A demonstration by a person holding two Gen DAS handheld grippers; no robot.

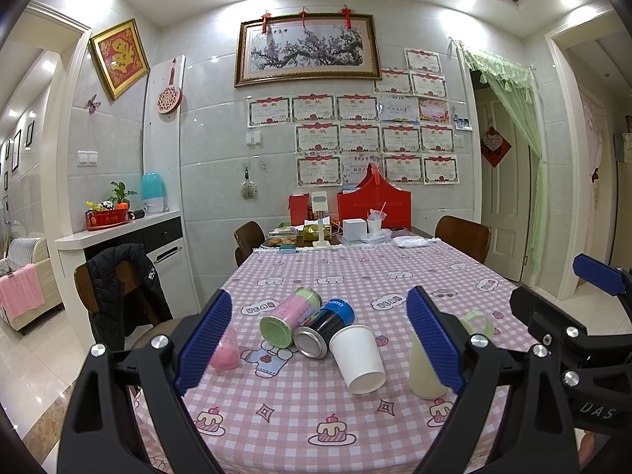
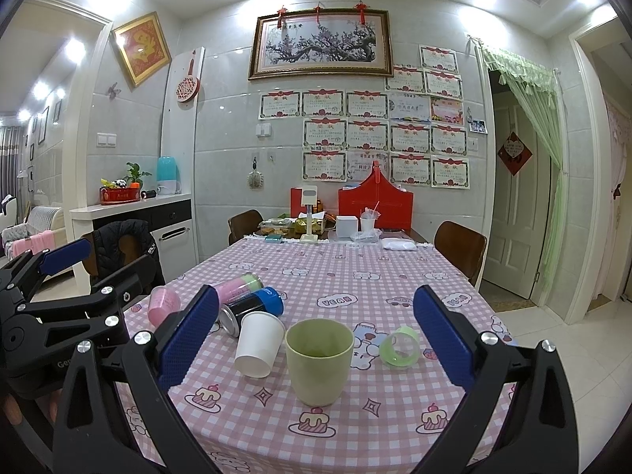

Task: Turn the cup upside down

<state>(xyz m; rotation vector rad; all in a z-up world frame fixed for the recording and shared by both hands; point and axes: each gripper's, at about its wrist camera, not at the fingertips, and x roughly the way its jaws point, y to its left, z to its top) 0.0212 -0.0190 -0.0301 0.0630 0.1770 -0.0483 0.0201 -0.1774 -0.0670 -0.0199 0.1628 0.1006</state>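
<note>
A pale green cup (image 2: pixel 319 359) stands upright, mouth up, on the pink checked tablecloth (image 2: pixel 355 276); in the left wrist view it (image 1: pixel 422 371) is partly hidden behind my left gripper's right finger. A white paper cup (image 2: pixel 258 343) (image 1: pixel 359 359) stands upside down beside it, wide mouth on the cloth. My right gripper (image 2: pixel 316 339) is open, empty, with the green cup between its fingers but untouched. My left gripper (image 1: pixel 320 339) is open and empty, in front of the paper cup and cans.
A pink-green can (image 1: pixel 290 316) and a dark blue can (image 1: pixel 324 328) lie on their sides. A small pink cup (image 1: pixel 225 349) and a small clear green cup (image 2: pixel 399 345) lie tipped over. Boxes and clutter (image 2: pixel 355 217) fill the table's far end; chairs (image 2: pixel 460 247) stand around.
</note>
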